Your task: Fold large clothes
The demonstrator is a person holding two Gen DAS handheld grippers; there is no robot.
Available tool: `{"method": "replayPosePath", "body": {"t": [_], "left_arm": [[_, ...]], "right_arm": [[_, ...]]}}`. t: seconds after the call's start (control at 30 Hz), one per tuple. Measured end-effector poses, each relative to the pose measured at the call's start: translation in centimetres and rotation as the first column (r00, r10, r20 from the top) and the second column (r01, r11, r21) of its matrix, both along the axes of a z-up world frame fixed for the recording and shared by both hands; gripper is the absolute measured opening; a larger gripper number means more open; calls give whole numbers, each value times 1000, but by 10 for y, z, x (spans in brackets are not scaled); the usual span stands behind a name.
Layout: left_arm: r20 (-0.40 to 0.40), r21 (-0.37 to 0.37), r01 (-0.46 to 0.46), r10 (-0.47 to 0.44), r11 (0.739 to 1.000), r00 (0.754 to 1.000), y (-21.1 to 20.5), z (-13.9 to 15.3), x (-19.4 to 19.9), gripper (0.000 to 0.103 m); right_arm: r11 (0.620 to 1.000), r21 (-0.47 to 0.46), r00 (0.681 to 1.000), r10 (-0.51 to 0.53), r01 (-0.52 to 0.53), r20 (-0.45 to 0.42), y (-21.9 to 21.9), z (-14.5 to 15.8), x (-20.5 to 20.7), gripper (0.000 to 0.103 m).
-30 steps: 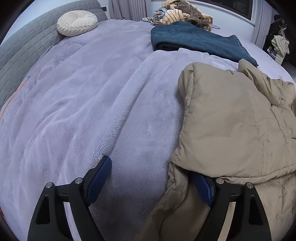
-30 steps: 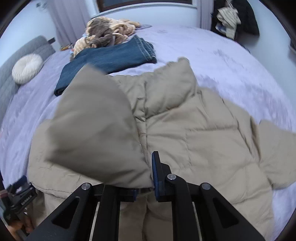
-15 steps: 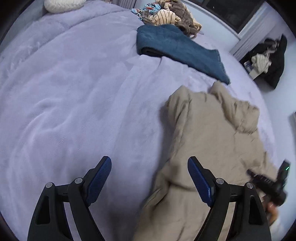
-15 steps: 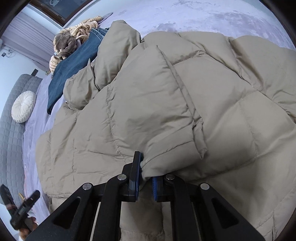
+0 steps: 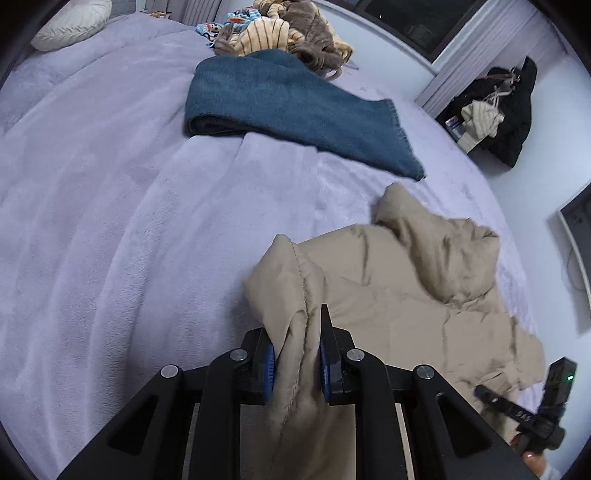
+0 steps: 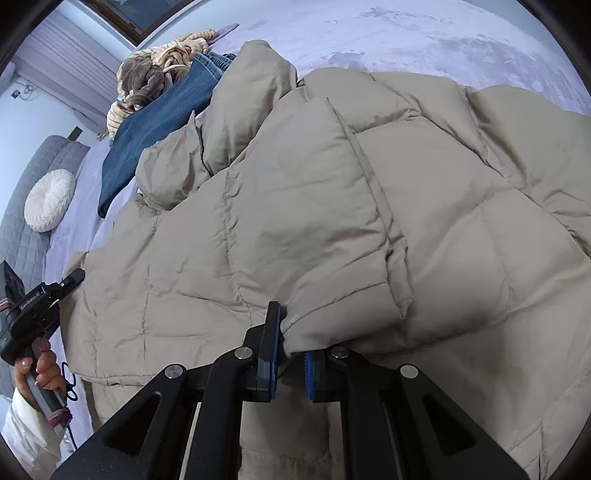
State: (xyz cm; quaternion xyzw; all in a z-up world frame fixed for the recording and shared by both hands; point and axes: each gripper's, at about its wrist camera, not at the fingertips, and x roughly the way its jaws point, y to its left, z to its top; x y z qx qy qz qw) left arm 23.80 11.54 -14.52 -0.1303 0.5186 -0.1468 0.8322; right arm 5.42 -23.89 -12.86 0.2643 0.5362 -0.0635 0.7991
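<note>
Left gripper [image 5: 295, 356] just closed, clamping tan puffer jacket [image 5: 399, 295] edge; right gripper [image 6: 286, 363] pinching folded sleeve cuff.

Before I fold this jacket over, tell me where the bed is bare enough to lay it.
The widest bare stretch of purple blanket lies left of the tan puffer jacket, bordered by the folded jeans and round white cushion. More shows beyond the jacket's far edge in the right wrist view. The far end is crowded: jeans against a heap of clothes.
</note>
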Motion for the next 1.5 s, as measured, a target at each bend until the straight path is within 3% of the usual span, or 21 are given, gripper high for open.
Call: {"method": "replayPosePath", "body": {"t": [0.1, 0.17, 0.2, 0.23, 0.27, 0.3, 0.43, 0.6, 0.67, 0.73, 0.8, 0.87, 0.93, 1.07, 1.1, 1.27, 1.4, 1.5], "left_arm": [[-20, 50, 16, -15, 999, 1000, 4, -24, 7, 21], [-26, 63, -16, 18, 998, 999, 9, -28, 11, 31], [-21, 78, -43, 44, 996, 999, 12, -26, 12, 42], [-3, 123, -81, 82, 989, 997, 14, -21, 11, 57], [24, 166, -108, 105, 980, 994, 17, -16, 8, 59], [48, 195, -115, 108, 974, 993, 18, -9, 5, 59], [94, 244, -96, 75, 965, 993, 23, 16, -8, 59], [114, 212, -32, 7, 977, 993, 6, 36, -37, 59], [93, 252, 11, -35, 968, 995, -10, 23, -45, 59], [49, 318, 23, -41, 948, 998, -21, 0, -50, 59], [35, 320, 17, -30, 947, 999, -23, -18, -51, 60], [27, 326, 8, -18, 945, 999, -21, -26, -49, 74], [24, 335, -11, 3, 942, 1000, -19, -29, -45, 82], [8, 358, -30, 29, 933, 1000, -20, -13, -43, 81], [15, 365, -28, 25, 931, 1000, -23, -7, -48, 81], [22, 350, 25, -35, 936, 999, -55, 25, -76, 81], [-23, 330, 74, -70, 941, 997, -97, 31, -98, 81], [-58, 314, 123, -111, 941, 992, -131, 32, -115, 81]], "right_arm": [[1000, -25, 1000, 10, -11, -6, 8, -5, 1, 12], [1000, -29, 1000, 4, -4, -8, 9, -9, 4, 12], [1000, -30, 1000, 4, -4, -9, 9, -10, 5, 12], [1000, -26, 1000, 5, -5, -11, 8, -11, 6, 11], [1000, -17, 1000, 6, -7, -15, 7, -10, 7, 11], [1000, -11, 1000, 6, -6, -18, 5, -9, 6, 12], [999, -41, 999, -25, 24, -24, -9, 10, -4, 44], [973, -207, 992, -82, 101, 101, -25, 56, -24, 42], [980, -191, 991, -36, 61, 128, -26, 61, -15, 31], [988, -155, 994, 26, -10, 106, -22, 51, 2, 23], [988, -139, 996, 72, -63, 58, -15, 30, 17, 20], [984, -153, 996, 87, -90, -21, -12, 6, 23, 14], [981, -167, 995, 99, -102, -25, -13, -4, 19, 11], [982, -155, 994, 104, -106, -22, -21, 7, 5, 12], [984, -146, 995, 102, -104, -21, -24, 11, 0, 16], [998, -50, 999, 42, -41, 5, -54, 32, -34, 19], [999, 27, 999, -34, 34, -7, -78, 34, -59, 37], [995, 68, 997, -75, 76, -11, -94, 34, -74, 39]]}}
